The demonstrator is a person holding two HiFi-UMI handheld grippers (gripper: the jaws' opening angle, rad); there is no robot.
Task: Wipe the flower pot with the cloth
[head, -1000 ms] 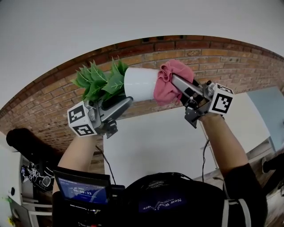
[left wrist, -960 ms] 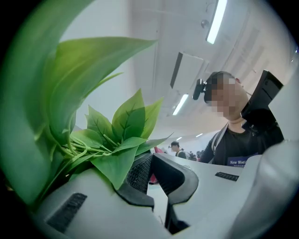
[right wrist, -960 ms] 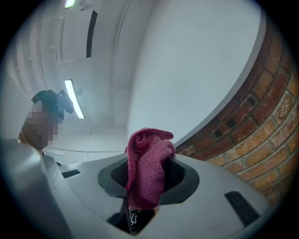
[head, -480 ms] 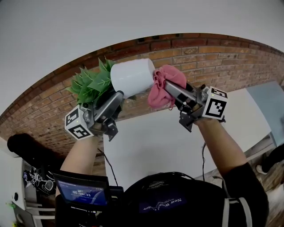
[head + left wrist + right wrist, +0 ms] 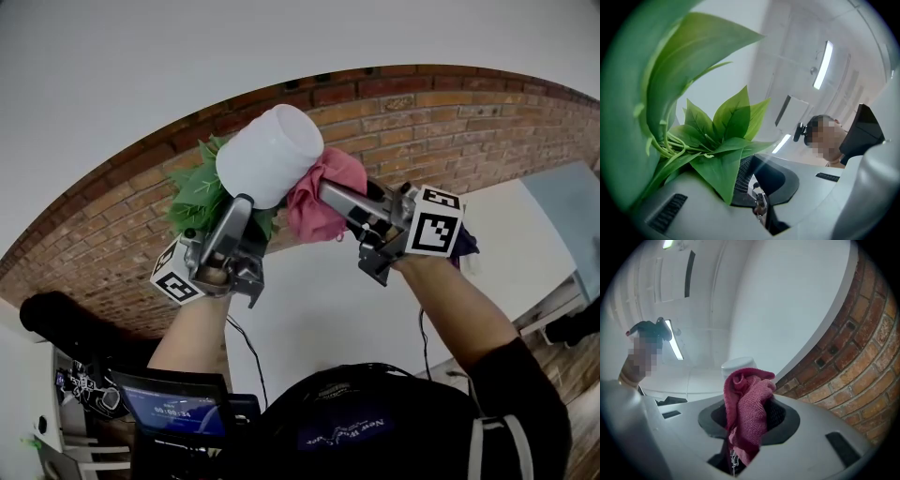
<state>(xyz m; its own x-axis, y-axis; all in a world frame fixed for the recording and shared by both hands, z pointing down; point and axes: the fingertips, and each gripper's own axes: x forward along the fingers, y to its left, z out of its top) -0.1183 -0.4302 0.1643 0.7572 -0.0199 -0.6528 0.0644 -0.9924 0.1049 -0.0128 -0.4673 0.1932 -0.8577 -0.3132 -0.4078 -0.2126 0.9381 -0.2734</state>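
Observation:
The white flower pot [image 5: 270, 155] is held up in front of the brick wall, tipped so its base faces up and toward me, with green leaves [image 5: 200, 192] hanging at its lower left. My left gripper [image 5: 242, 202] is shut at the leafy mouth end of the pot; leaves hide the exact grip spot. In the left gripper view the leaves [image 5: 717, 140] fill the space over my left gripper [image 5: 759, 206]. My right gripper [image 5: 328, 193] is shut on the pink cloth [image 5: 317, 206], which presses against the pot's right side. The right gripper view shows the cloth [image 5: 747, 413] bunched between the jaws, the pot [image 5: 738, 365] just behind it.
A curved red brick wall [image 5: 450, 122] runs behind the pot. Below it lies a white tabletop [image 5: 337, 300] with a black cable [image 5: 246, 352]. A small screen [image 5: 178, 408] sits at my lower left. A grey-blue panel [image 5: 567, 211] stands at the right.
The pot has tipped from lying sideways to base up as my left gripper rolled and rose. My right gripper with the cloth slid left and down along the pot.

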